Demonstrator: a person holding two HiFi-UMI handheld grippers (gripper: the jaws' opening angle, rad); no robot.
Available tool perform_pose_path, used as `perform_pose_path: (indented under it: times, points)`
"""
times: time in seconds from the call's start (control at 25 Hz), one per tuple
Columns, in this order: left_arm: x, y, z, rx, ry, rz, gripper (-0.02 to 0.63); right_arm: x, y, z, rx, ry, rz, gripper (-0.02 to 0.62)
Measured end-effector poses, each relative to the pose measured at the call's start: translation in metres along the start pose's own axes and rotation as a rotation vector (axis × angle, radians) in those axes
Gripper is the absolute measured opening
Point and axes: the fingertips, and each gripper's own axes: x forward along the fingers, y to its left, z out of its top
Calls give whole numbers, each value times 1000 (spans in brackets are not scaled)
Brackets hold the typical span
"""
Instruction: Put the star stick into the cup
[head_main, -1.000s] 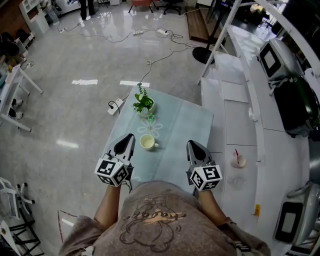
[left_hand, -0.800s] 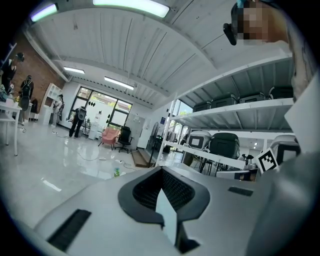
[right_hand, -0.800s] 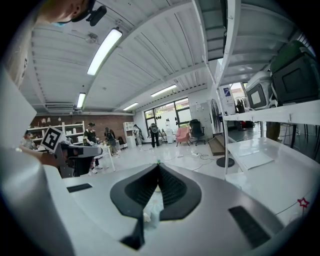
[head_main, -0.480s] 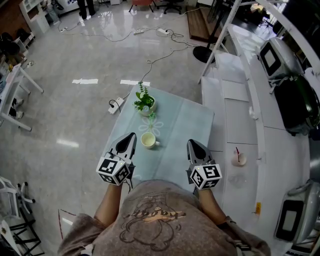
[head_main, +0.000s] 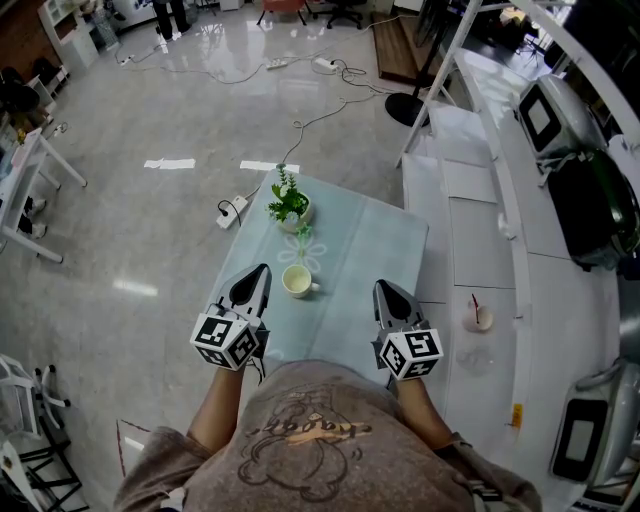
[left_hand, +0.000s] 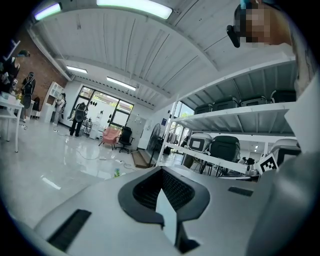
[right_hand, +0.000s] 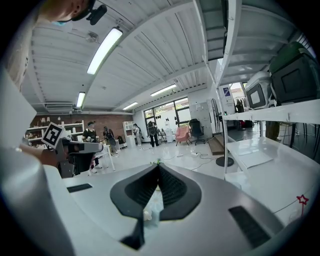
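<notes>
A cream cup (head_main: 295, 283) with a handle stands on the small pale-green table (head_main: 365, 250), between my two grippers. The red star stick (head_main: 473, 306) rises out of a small round holder (head_main: 478, 322) on the white bench to the right, off the table. In the right gripper view its red star (right_hand: 302, 199) shows at the lower right edge. My left gripper (head_main: 261, 271) is shut and empty at the table's near left edge. My right gripper (head_main: 381, 287) is shut and empty at the near right. Both point away from me, jaws (left_hand: 161, 170) (right_hand: 159, 166) meeting at the tips.
A potted green plant (head_main: 288, 205) stands at the table's far end, with a pale flower-shaped piece (head_main: 303, 250) between it and the cup. The long white bench (head_main: 480, 230) runs along the right. A power strip (head_main: 232, 210) and cables lie on the glossy floor.
</notes>
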Motion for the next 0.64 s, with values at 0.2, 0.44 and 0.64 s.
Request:
perform_pose_path:
  times: [0.2,0.44,0.64]
  points:
    - [-1,1,0,-19,-9,5,20,-1,0,-2,4,3,-2,2]
    - [-3,0,-2,-28,-9,10,20,-3,-1,-2,4,3,-9,2]
    - [-4,2,-1,-23,-7,13,20,-2,-1,-2,3,4,-13,2]
